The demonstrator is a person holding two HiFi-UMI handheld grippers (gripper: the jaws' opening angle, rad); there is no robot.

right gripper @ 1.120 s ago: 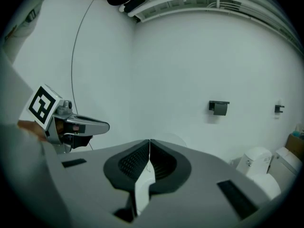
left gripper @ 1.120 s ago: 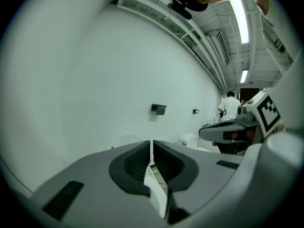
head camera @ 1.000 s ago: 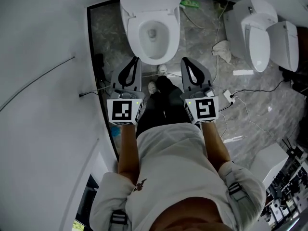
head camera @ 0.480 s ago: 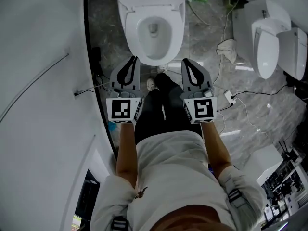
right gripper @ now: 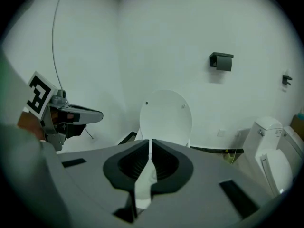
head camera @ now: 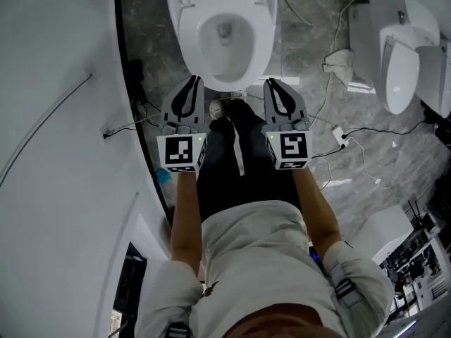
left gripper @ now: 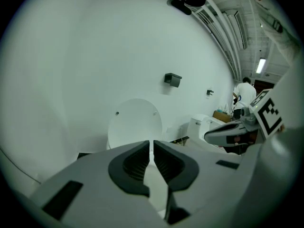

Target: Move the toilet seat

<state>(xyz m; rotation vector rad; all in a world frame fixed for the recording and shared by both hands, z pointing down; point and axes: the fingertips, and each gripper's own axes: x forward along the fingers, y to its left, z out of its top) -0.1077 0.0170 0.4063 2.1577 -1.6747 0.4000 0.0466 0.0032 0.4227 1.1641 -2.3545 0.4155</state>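
I hold both grippers out side by side in front of the toilet, one on each side of my dark-trousered legs (head camera: 236,164). My left gripper (head camera: 190,82) has its jaws pressed together with only a hairline slit between the ribbed pads, and nothing is in them; its own view shows the same (left gripper: 152,145). My right gripper (head camera: 275,83) is likewise closed and empty (right gripper: 150,144). Both point slightly down toward the bowl, their tips near its front edge in the head view, and neither touches it. The toilet seat (head camera: 262,32) appears to lie flat on the bowl's rim, straight ahead of me between the two grippers' lines. Behind it the round white lid (right gripper: 166,117) stands upright against the white wall. A small black holder (right gripper: 222,61) is fixed on that wall, above and to the right of the lid. Off to my right stands a second toilet (head camera: 400,56). A crumpled cloth (head camera: 340,60) and loose cables (head camera: 366,129) lie on the grey marbled floor (head camera: 299,62) between the two toilets.
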